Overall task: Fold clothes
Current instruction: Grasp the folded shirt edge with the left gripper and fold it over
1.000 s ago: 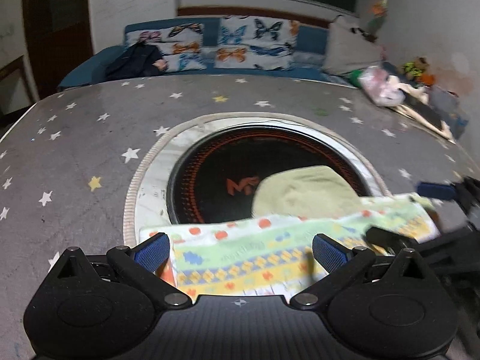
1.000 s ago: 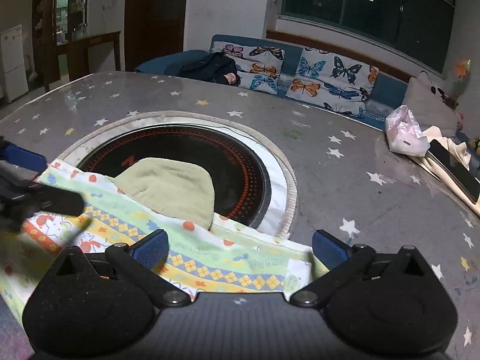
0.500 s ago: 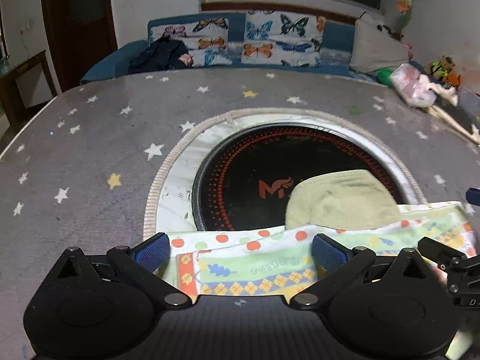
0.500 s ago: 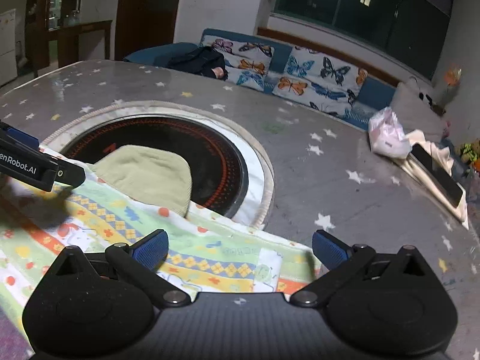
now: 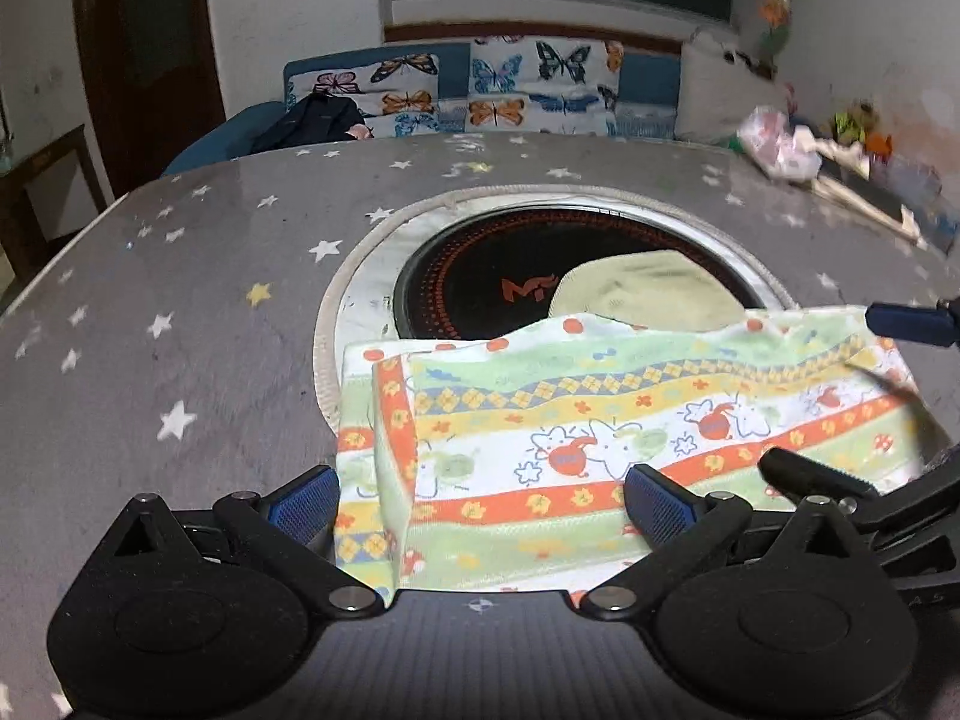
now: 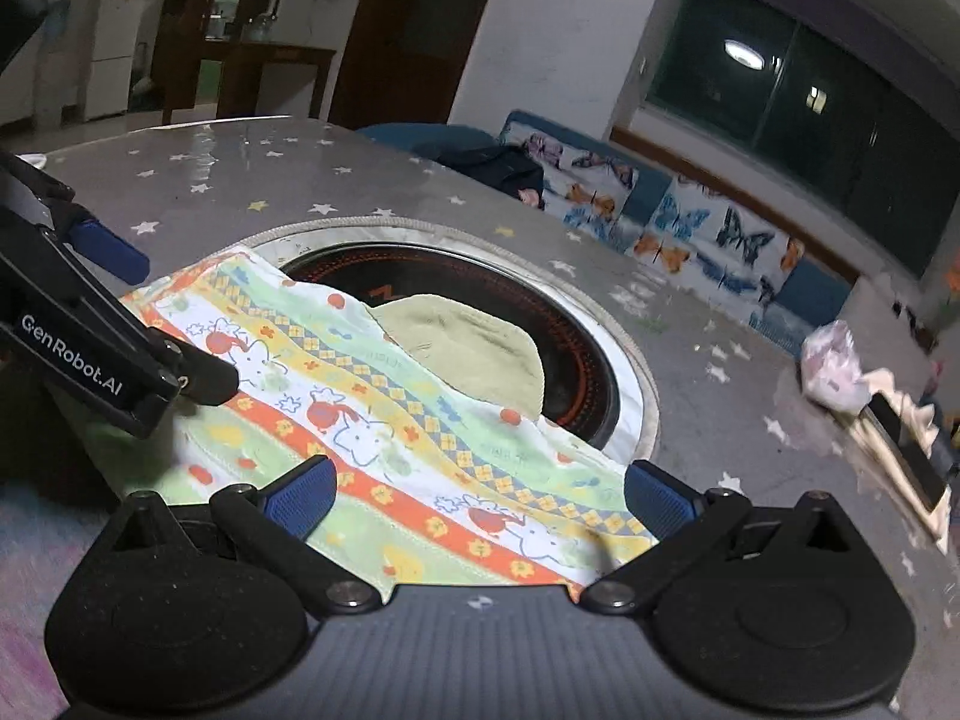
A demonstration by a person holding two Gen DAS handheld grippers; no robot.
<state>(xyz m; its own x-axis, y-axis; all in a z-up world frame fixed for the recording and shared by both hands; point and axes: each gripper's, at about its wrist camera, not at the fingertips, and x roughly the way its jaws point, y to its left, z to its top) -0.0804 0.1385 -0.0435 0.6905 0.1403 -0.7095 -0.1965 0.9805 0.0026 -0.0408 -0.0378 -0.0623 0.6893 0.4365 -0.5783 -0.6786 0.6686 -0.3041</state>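
A striped cartoon-print garment (image 5: 600, 420) lies flat on the grey star-patterned table (image 5: 180, 300), its far edge over the round black cooktop (image 5: 492, 276). A pale green cloth (image 5: 642, 294) lies on the cooktop, partly under the garment. My left gripper (image 5: 480, 504) is open above the garment's near left part, nothing between its fingers. My right gripper (image 6: 477, 498) is open above the garment (image 6: 372, 396) near its right end. The right gripper's fingers (image 5: 906, 324) show at the right edge of the left wrist view; the left gripper's fingers (image 6: 108, 246) show at the left of the right wrist view.
A sofa with butterfly cushions (image 5: 480, 90) and a dark garment (image 5: 312, 120) stands beyond the table. A pink plastic bag (image 6: 834, 366) and a phone on cloth (image 6: 906, 444) lie at the table's right side. A doorway (image 6: 396, 30) is behind.
Both grippers have pulled back and risen, so more of the garment shows. The garment now lies folded over, with a doubled left edge.
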